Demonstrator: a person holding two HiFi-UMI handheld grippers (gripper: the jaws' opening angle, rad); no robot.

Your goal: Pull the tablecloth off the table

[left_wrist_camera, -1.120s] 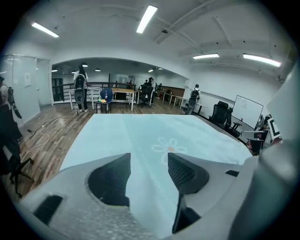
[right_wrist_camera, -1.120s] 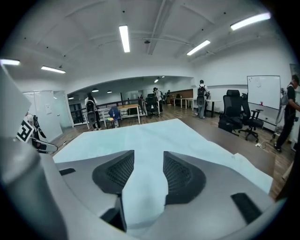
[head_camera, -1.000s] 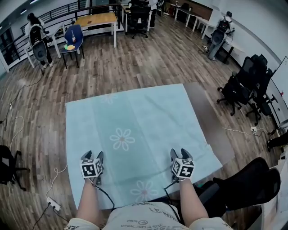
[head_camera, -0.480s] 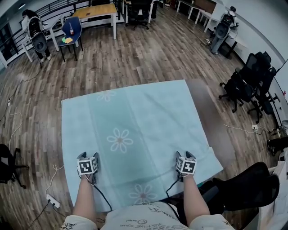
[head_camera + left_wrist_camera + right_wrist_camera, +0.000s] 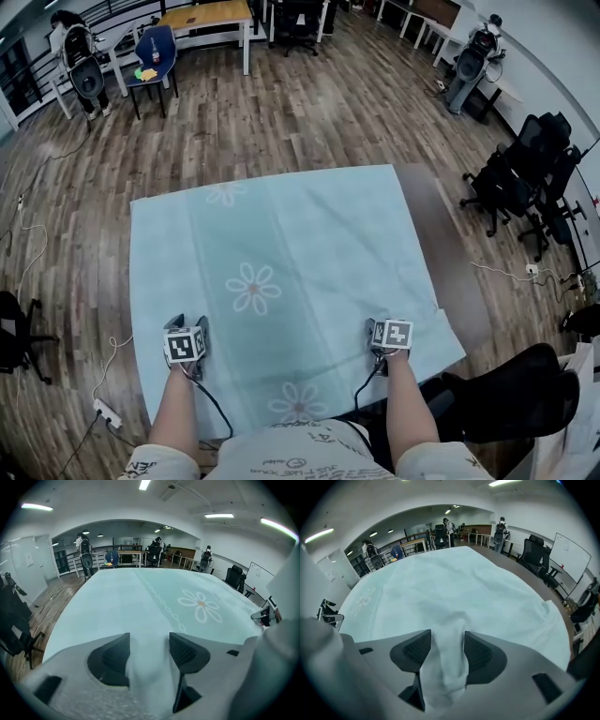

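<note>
Both grippers have dropped onto the cloth (image 5: 281, 244) nr the near edge. L gripper (image 5: 147, 644): jaws closing on a raised fold. R gripper (image 5: 446, 641): jaws clamp another. Cloth still covers the surface (image 5: 442, 253) bar a right-edge strip; pull prob. ready to start.

Right hand-held gripper (image 5: 382, 326) lower, onto tablecloth (image 5: 281, 234)

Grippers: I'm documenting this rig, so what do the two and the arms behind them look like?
The left gripper and right gripper: grey bodies, black ribbed jaw pads, a cube of black-and-white square markers on top, a black cable trailing back each bare forearm. Pale printed short-sleeved shirt. The left jaws are closing, pale blue flowered tablecloth between them.
</note>
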